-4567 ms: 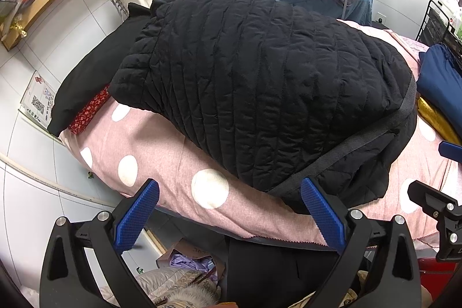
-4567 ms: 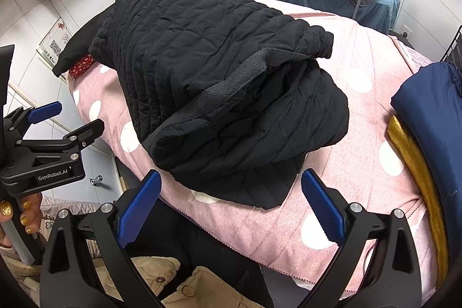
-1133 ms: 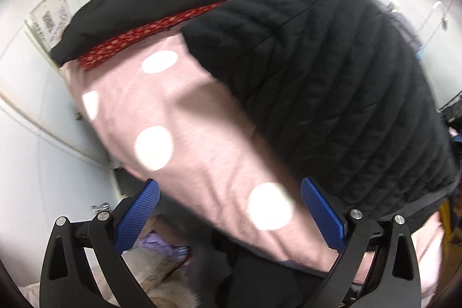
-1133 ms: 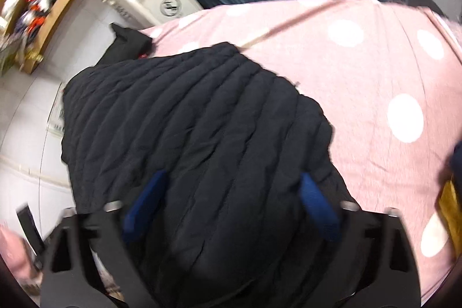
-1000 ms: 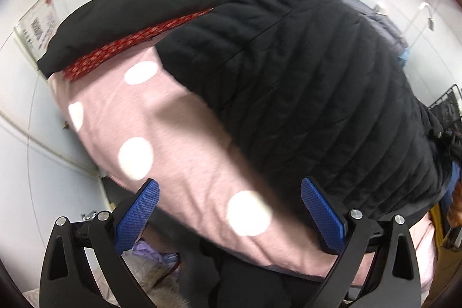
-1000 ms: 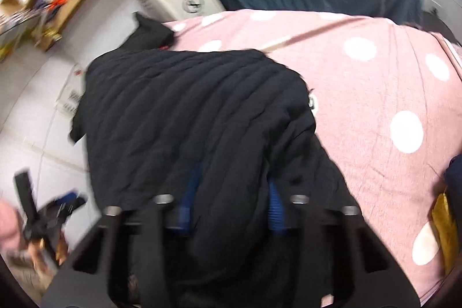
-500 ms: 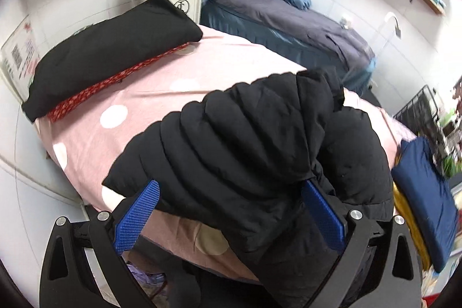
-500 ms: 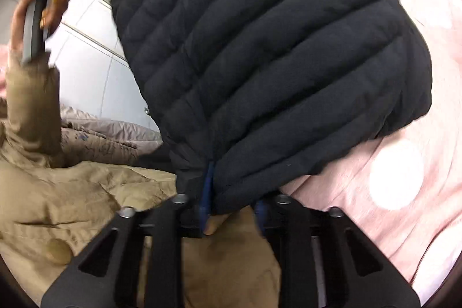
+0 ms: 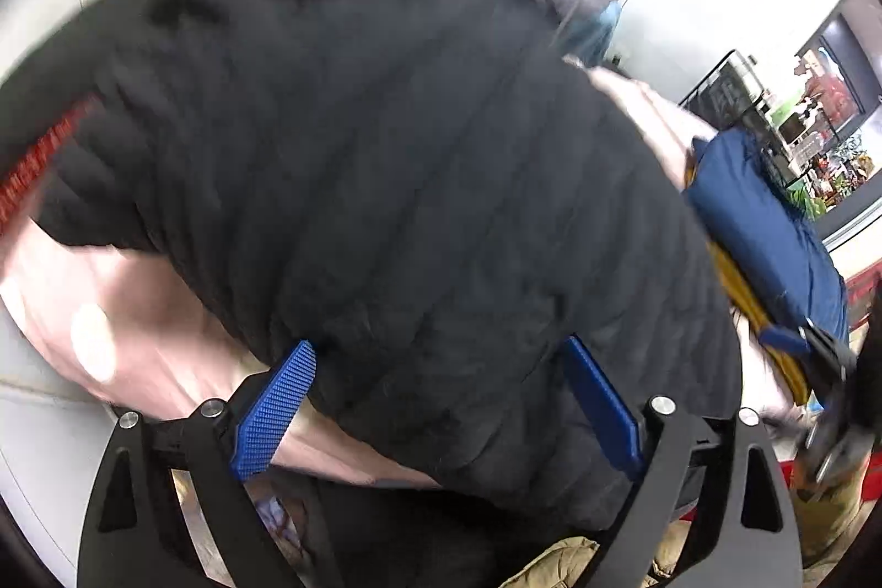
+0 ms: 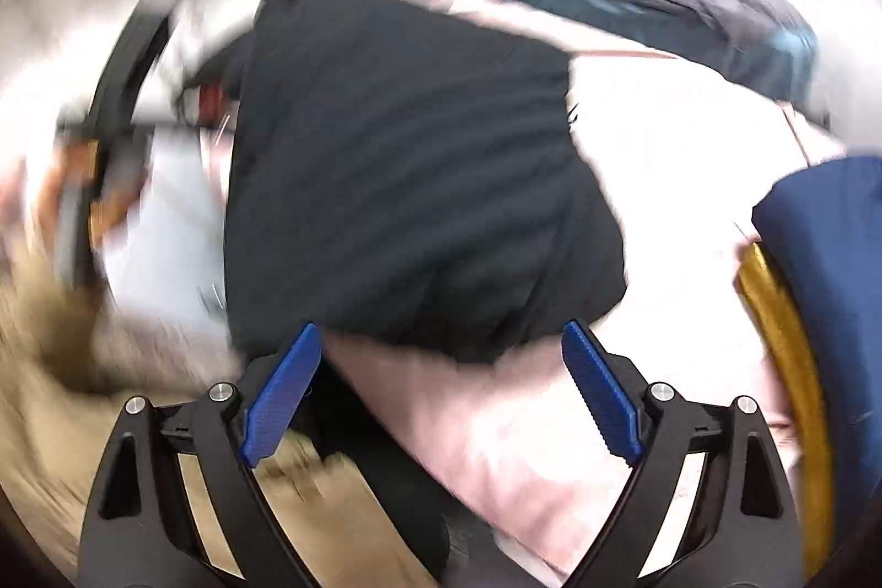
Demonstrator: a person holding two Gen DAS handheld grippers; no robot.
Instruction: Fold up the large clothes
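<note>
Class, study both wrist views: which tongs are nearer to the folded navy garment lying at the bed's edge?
Right, probably. The right tongs hover open beside the navy garment. The left tongs sit over the black quilted jacket, farther across.

The black jacket (image 9: 386, 158) is matt, quilted cloth with stitched ribs. The pink bedcover (image 10: 678, 180) under it is soft, matt fabric. At its right edge, a navy folded cloth (image 9: 766, 224) lies on a shiny mustard fabric (image 10: 783, 329). The gripper pads (image 9: 275, 409) are blue, finely ridged plastic on matt black arms with small metal bolts.
</note>
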